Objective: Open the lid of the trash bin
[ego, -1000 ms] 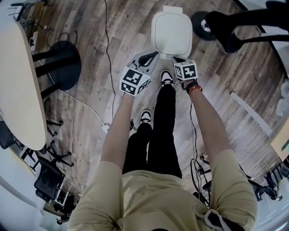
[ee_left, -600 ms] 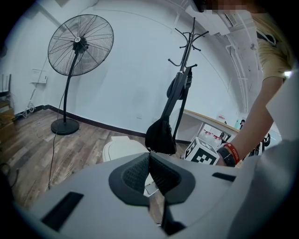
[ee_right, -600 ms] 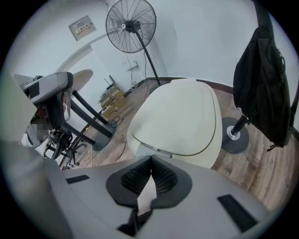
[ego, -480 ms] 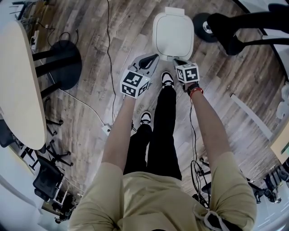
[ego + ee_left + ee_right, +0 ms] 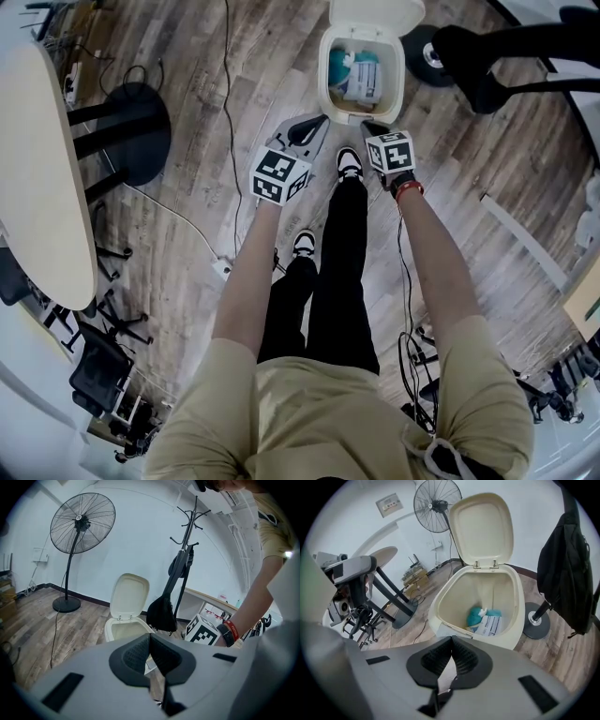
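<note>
The cream trash bin [image 5: 324, 70] stands on the wood floor with its lid [image 5: 376, 15] swung up and back. Inside lie a teal wad [image 5: 339, 66] and a white packet [image 5: 367, 82]. My left gripper [image 5: 322, 118] hovers just short of the bin's front left, shut and holding nothing. My right gripper [image 5: 368, 125] is at the front right, also shut and holding nothing. In the right gripper view the bin [image 5: 444, 603] gapes open below the upright lid [image 5: 483, 527], beyond the jaws [image 5: 452, 642]. The left gripper view shows the lid [image 5: 129, 595] upright past the jaws [image 5: 150, 639].
A person's shoe [image 5: 347, 164] rests at the bin's front base. A coat stand's round base [image 5: 419, 52] with a hanging black bag [image 5: 565, 573] is right of the bin. A floor fan [image 5: 82, 522] stands behind. A pale table [image 5: 37, 178] with a black foot [image 5: 131, 131] is left, and cables cross the floor.
The bin's lid, closed in both earlier frames, has swung up and back, exposing the trash inside. Both grippers stay almost where they were.
</note>
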